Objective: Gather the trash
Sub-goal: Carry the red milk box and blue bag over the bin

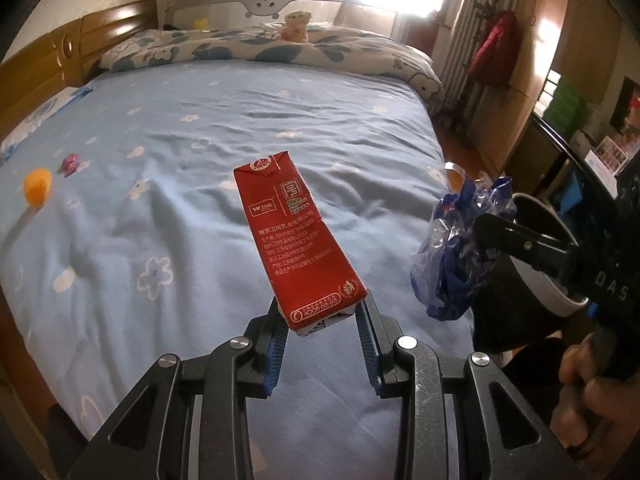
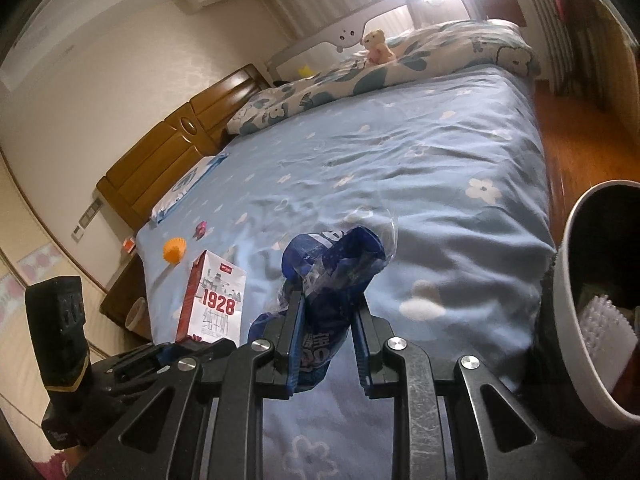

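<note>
My left gripper (image 1: 322, 308) is shut on the bottom end of a red milk carton (image 1: 294, 236), held up above the blue bed sheet. That carton (image 2: 214, 300) also shows at the lower left of the right wrist view, its white "1928" face turned here. My right gripper (image 2: 328, 300) is shut on a crumpled blue and clear plastic wrapper (image 2: 332, 264); the same wrapper (image 1: 456, 248) hangs at the right of the left wrist view. A white trash bin (image 2: 576, 320) with a dark liner stands beside the bed at the right, close to the wrapper.
On the sheet at the far left lie an orange paper cup (image 1: 37, 186) and a small pink wrapper (image 1: 70, 163). A flowered quilt (image 1: 280, 46) and a plush bear (image 1: 295, 26) rest at the far side. A wooden headboard (image 1: 48, 56) runs along the left. A hand (image 1: 588, 392) grips the right handle.
</note>
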The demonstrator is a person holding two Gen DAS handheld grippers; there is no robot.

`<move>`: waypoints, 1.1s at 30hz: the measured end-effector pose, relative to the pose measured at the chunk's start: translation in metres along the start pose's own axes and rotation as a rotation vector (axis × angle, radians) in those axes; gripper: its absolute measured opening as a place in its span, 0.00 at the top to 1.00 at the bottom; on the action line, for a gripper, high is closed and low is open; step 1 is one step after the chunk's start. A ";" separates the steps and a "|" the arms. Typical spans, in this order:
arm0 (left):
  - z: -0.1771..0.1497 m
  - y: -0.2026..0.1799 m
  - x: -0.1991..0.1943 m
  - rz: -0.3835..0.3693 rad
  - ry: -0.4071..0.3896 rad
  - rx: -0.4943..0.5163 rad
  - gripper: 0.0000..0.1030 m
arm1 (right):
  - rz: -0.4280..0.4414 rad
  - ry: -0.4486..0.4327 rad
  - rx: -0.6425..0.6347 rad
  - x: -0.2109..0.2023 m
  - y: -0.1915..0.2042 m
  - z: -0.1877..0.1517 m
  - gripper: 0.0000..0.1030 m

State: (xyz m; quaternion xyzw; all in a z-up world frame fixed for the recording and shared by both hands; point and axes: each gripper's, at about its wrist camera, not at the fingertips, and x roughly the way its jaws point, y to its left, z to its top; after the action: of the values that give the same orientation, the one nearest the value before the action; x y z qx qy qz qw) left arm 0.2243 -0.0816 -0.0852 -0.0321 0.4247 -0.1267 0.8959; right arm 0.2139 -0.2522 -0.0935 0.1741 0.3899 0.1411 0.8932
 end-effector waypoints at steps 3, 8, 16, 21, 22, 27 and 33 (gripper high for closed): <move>-0.003 -0.006 -0.006 -0.003 -0.006 0.014 0.69 | -0.005 -0.014 -0.003 -0.007 -0.001 -0.002 0.78; -0.008 -0.013 -0.013 -0.004 -0.013 0.035 0.69 | -0.010 -0.036 -0.002 -0.020 -0.001 -0.006 0.78; -0.013 -0.021 -0.021 -0.013 -0.015 0.058 0.69 | -0.008 -0.051 0.003 -0.034 -0.002 -0.013 0.78; -0.013 -0.025 -0.028 -0.019 -0.025 0.072 0.69 | -0.010 -0.063 0.005 -0.041 -0.005 -0.014 0.78; -0.013 -0.026 -0.029 -0.020 -0.027 0.074 0.69 | -0.009 -0.066 0.006 -0.043 -0.005 -0.014 0.78; -0.016 -0.027 -0.031 -0.027 -0.031 0.082 0.69 | -0.012 -0.086 0.011 -0.053 -0.006 -0.015 0.78; -0.016 -0.027 -0.033 -0.038 -0.032 0.093 0.69 | -0.014 -0.100 0.024 -0.063 -0.010 -0.018 0.78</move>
State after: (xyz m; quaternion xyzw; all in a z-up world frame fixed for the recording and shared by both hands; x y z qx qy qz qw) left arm 0.1866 -0.0986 -0.0657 -0.0004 0.4034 -0.1629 0.9004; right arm 0.1606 -0.2821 -0.0689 0.1887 0.3477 0.1214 0.9104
